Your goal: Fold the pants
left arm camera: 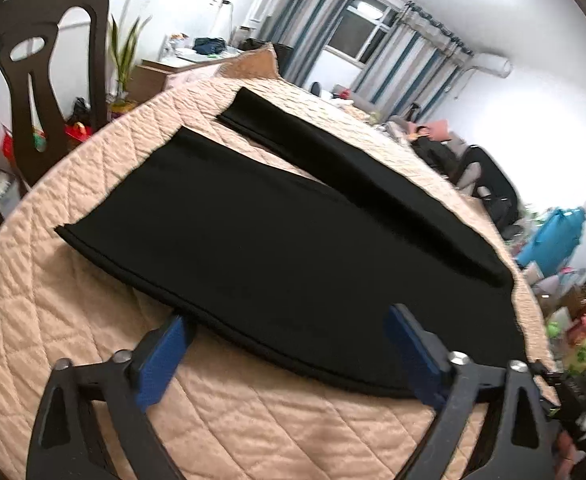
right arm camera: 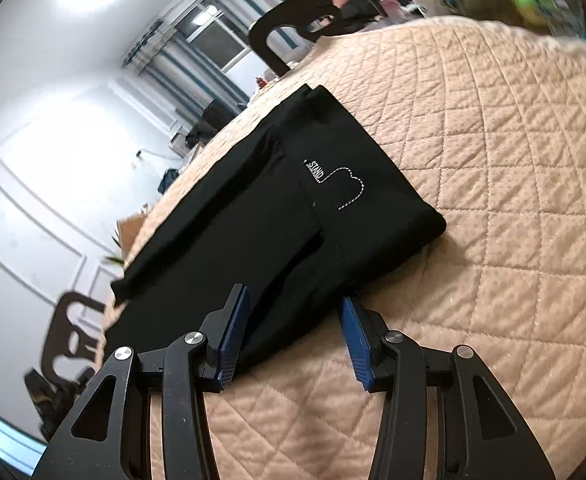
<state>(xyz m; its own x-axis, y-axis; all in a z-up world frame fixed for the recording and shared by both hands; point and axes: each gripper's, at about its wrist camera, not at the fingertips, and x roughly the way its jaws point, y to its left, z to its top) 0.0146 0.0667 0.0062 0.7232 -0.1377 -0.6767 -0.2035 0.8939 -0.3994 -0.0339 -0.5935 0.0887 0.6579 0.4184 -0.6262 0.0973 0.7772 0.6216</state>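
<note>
Black fabric pants (left arm camera: 277, 232) lie flat on the round table under a beige quilted cover (left arm camera: 53, 320), the 2 legs still spread in a V; no fold appears made yet, so the whole folding sequence seems to remain. The left gripper (left arm camera: 289, 328) stands with jaws wide at the near hem edge, holding nothing. The right gripper (right arm camera: 295, 316) also stands with jaws wide, straddling the near edge by the embroidered waist area (right arm camera: 335, 184). Whether any fingertip touches cloth cannot be told; the far leg ends are foreshortened and motion-blurred.
</note>
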